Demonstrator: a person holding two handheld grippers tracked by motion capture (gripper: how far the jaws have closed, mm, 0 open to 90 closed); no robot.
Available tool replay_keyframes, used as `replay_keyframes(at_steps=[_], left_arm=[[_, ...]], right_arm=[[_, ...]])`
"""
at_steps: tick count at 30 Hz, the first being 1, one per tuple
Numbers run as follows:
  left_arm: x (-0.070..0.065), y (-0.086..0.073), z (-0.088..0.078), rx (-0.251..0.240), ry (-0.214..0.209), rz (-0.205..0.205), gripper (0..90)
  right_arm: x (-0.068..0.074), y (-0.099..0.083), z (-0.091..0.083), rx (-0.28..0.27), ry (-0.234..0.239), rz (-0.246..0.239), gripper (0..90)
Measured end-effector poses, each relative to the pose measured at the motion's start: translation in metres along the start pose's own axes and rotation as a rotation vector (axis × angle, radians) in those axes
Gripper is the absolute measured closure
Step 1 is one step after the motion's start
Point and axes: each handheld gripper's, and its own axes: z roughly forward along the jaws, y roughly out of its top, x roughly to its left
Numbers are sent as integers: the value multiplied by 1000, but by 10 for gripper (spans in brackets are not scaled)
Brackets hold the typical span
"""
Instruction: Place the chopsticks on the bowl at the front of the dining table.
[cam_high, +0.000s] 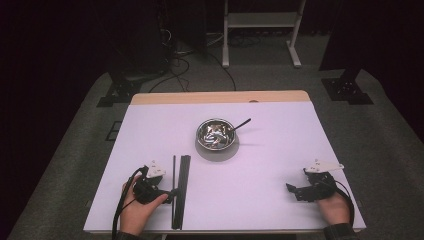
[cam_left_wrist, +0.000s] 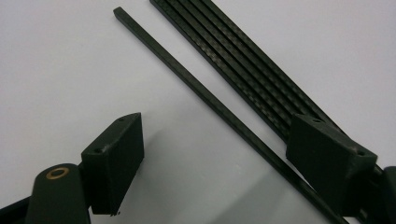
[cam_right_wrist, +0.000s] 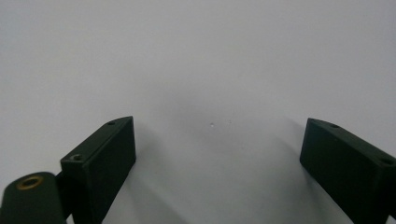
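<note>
A thin black rod (cam_left_wrist: 187, 77) lies apart from a bundle of several black woven rods (cam_left_wrist: 243, 56) on the pale table (cam_left_wrist: 70, 70). My left gripper (cam_left_wrist: 219, 154) is open, low over the table. The single rod runs between its jaws, close to the right finger (cam_left_wrist: 327, 158), with no pad pressing on it. That finger covers part of the bundle. From above, the left gripper (cam_high: 172, 192) points right at the rods (cam_high: 185, 170) near the front left. My right gripper (cam_high: 291, 189) is open at the front right, pointing left, and its fingers (cam_right_wrist: 100, 163) frame bare table.
A shiny metal bowl (cam_high: 216, 134) stands mid-table with a dark utensil handle (cam_high: 242, 123) sticking out to the right. A wooden strip (cam_high: 220, 97) edges the far side. The table's front edge (cam_high: 225, 231) runs just behind both hands.
</note>
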Motion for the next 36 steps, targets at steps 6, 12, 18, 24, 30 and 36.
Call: replay_keyframes(at_steps=[6,12,18,24,30,36], left_arm=[[-6,-7,-6,-1,5,-1,182],[-11,-14,-11,-3,11,-6,182],[-15,-19,-16,0,14,-7,182],[-19,-26,-22,3,20,-10,182],[-19,-31,-27,5,33,-18,182],[-15,-35,-32,10,51,-28,181]], right_arm=[[0,0,0,0,0,0,91],[0,0,0,0,-1,0,91],[0,0,0,0,-1,0,91],[0,0,0,0,-1,-1,91],[0,0,0,0,-1,0,91],[0,0,0,0,-1,-1,91]])
